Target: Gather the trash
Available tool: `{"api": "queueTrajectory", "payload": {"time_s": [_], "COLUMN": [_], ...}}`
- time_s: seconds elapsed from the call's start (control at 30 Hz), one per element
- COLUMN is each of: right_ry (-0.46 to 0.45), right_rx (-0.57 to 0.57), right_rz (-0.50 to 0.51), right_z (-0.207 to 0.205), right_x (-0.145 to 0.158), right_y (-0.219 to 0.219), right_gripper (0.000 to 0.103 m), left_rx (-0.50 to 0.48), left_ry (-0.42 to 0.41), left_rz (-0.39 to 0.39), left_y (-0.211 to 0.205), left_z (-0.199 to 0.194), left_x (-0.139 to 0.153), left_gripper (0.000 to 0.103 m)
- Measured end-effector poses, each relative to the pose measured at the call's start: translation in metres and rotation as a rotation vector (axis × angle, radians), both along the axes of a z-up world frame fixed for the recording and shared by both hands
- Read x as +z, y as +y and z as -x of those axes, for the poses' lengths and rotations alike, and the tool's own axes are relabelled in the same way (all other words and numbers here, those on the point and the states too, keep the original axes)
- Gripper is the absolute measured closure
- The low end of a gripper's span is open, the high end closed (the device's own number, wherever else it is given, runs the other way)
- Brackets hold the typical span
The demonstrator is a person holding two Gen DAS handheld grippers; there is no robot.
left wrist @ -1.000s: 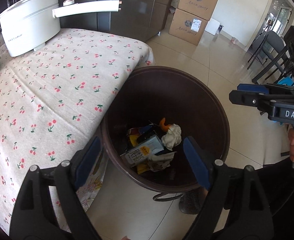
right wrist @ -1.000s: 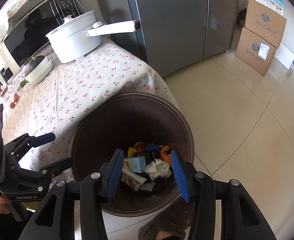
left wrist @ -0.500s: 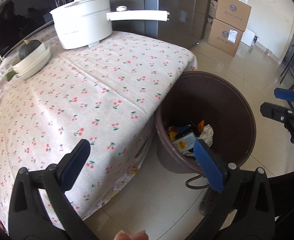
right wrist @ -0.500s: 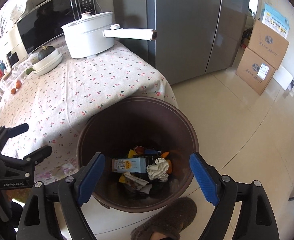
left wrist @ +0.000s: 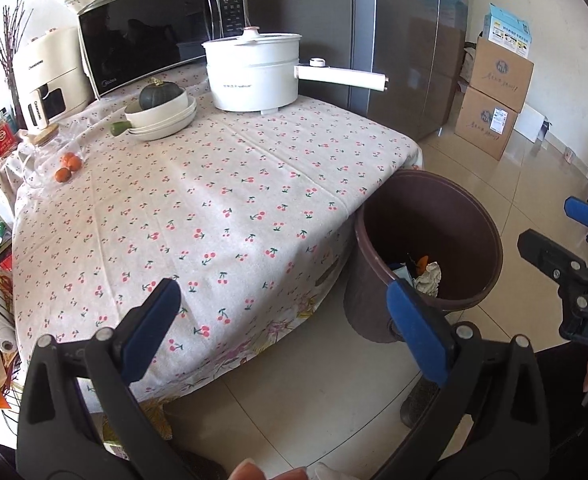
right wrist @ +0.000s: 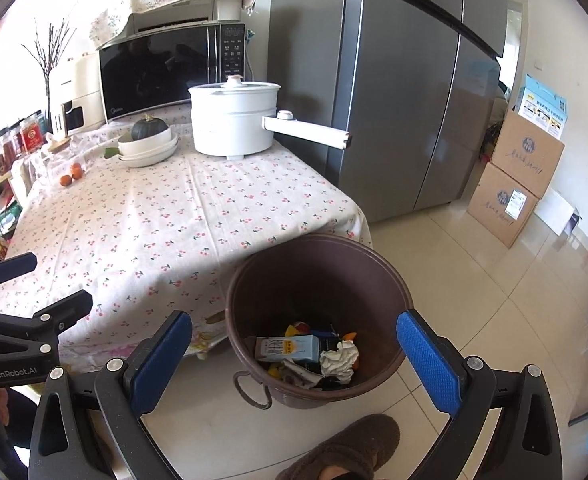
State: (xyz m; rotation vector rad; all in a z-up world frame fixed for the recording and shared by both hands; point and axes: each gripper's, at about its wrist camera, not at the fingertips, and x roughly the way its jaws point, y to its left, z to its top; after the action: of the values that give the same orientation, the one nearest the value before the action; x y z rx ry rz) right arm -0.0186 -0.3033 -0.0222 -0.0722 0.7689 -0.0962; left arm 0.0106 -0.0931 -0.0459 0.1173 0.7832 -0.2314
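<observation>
A brown trash bin (right wrist: 390, 280) stands on the floor at the table's corner; it also shows in the left wrist view (left wrist: 490, 224). Inside lie a drink carton (right wrist: 287, 349), crumpled white paper (right wrist: 340, 360) and other scraps. My left gripper (left wrist: 279, 322) is open and empty, held back above the table's near edge. My right gripper (right wrist: 294, 358) is open and empty, raised above and in front of the bin. Each gripper shows in the other's view, the right one (left wrist: 566, 240) and the left one (right wrist: 25, 292).
A table with a cherry-print cloth (left wrist: 213, 208) carries a white electric pot (left wrist: 253, 74), stacked bowls with a squash (left wrist: 161, 114), oranges (left wrist: 67, 166) and a microwave (left wrist: 153, 48). A fridge (right wrist: 406, 92) and cardboard boxes (right wrist: 518, 176) stand behind. A slippered foot (right wrist: 346, 452) is near the bin.
Both grippers have pulled up and back from over the bin and opened wider. The left view swung left over the table; the table and the room's back have come into view.
</observation>
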Motion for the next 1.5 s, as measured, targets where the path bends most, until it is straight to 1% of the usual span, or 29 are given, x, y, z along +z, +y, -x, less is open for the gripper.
{"api": "queueTrajectory", "payload": {"time_s": [0.07,0.27,0.33,0.5,1.5], "right_ry": [-0.029,-0.088,-0.087,-0.074,-0.073], "right_rx": [-0.003,-0.004,-0.005,-0.009,0.000], "right_rz": [0.000,0.001,0.000,-0.024,-0.006], "right_z": [0.006,0.009,0.005,0.004,0.005], "right_x": [0.005,0.013,0.013,0.011,0.009], "right_y": [0.005,0.016,0.017,0.017,0.021], "right_gripper": [0.000,0.000,0.000,0.000,0.000], "left_rx": [0.013,0.042,0.050,0.067,0.043], "left_ry": [-0.015,-0.068,-0.079,-0.074,-0.062], "left_rz": [0.018,0.032,0.041,0.070,0.063], "left_y": [0.007,0.018,0.018,0.020,0.009], "left_z": [0.007,0.019,0.019,0.019,0.024], "left_x": [0.004,0.012,0.014,0.014,0.013], "left_gripper": [0.001,0.001,0.001,0.001,0.001]}}
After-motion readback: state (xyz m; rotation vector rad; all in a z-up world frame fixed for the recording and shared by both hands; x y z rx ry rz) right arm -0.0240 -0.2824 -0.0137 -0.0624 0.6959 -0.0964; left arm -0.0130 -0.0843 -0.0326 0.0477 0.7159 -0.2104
